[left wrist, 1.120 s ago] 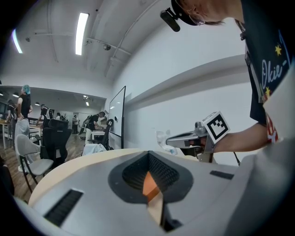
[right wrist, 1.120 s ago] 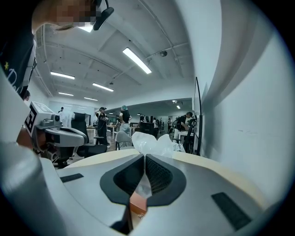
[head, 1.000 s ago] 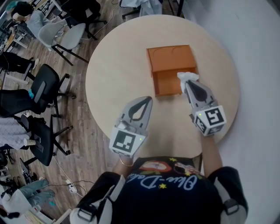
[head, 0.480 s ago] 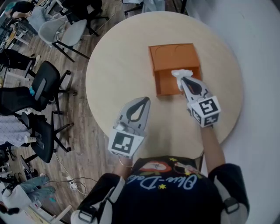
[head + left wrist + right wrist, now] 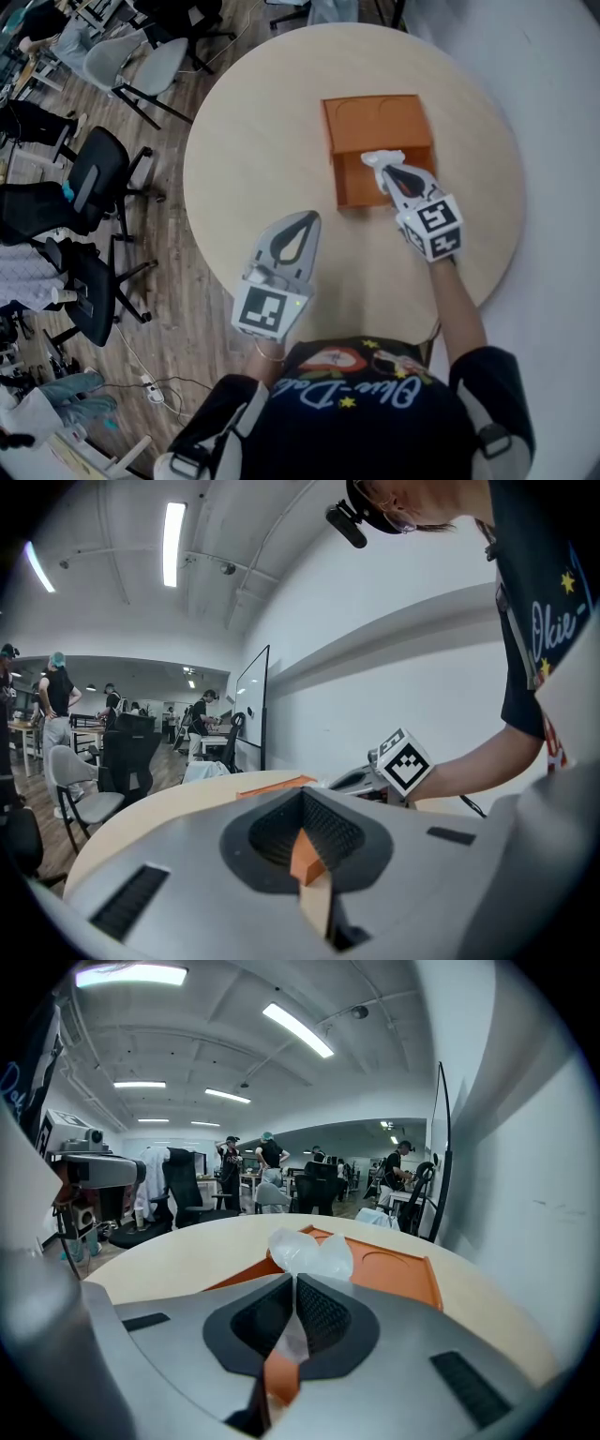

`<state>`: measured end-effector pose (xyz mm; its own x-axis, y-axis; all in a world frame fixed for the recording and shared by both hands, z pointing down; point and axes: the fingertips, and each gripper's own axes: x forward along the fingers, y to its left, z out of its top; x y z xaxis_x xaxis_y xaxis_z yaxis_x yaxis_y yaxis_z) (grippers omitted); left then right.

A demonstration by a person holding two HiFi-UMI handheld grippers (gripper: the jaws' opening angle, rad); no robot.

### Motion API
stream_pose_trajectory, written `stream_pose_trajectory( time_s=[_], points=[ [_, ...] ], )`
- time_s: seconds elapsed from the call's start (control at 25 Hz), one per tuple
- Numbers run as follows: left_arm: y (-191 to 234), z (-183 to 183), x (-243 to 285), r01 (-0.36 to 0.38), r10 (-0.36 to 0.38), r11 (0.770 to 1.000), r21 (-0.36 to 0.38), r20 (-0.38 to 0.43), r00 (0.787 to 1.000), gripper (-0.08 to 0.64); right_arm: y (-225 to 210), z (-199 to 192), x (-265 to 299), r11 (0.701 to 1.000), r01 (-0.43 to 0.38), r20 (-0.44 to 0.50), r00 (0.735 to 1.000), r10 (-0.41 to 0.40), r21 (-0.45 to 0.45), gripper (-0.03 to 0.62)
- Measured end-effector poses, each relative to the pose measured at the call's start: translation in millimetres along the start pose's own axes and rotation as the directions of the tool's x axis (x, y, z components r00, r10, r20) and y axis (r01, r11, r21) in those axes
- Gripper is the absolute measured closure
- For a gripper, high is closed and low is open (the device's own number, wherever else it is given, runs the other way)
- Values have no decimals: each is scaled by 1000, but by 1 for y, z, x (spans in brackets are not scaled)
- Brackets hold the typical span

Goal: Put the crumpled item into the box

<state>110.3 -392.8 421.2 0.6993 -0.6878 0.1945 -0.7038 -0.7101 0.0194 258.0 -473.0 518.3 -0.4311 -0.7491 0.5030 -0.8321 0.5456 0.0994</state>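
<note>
Nearest the body, at the table (image 5: 234,159) edge, L gripper (image 5: 307,218) hovers w/ jaws shut, nothing between. Further out, R gripper (image 5: 382,172) pinches the crumpled item (image 5: 378,158), a white wad, over the open near section of the box (image 5: 375,117). To do it well: drop wad below rim, centre it, then release clear of the wall. Open section looks otherwise bare; far half is a flat lid w/ two round dents.
</note>
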Motion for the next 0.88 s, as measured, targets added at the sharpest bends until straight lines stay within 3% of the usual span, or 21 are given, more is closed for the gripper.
stream_pose_trajectory(
  time_s=[0.88],
  points=[
    [13, -9, -1, -14, 13, 1000, -13, -14, 1000, 575, 5, -32, 33, 997, -65, -219, 974, 52, -52, 584]
  ],
)
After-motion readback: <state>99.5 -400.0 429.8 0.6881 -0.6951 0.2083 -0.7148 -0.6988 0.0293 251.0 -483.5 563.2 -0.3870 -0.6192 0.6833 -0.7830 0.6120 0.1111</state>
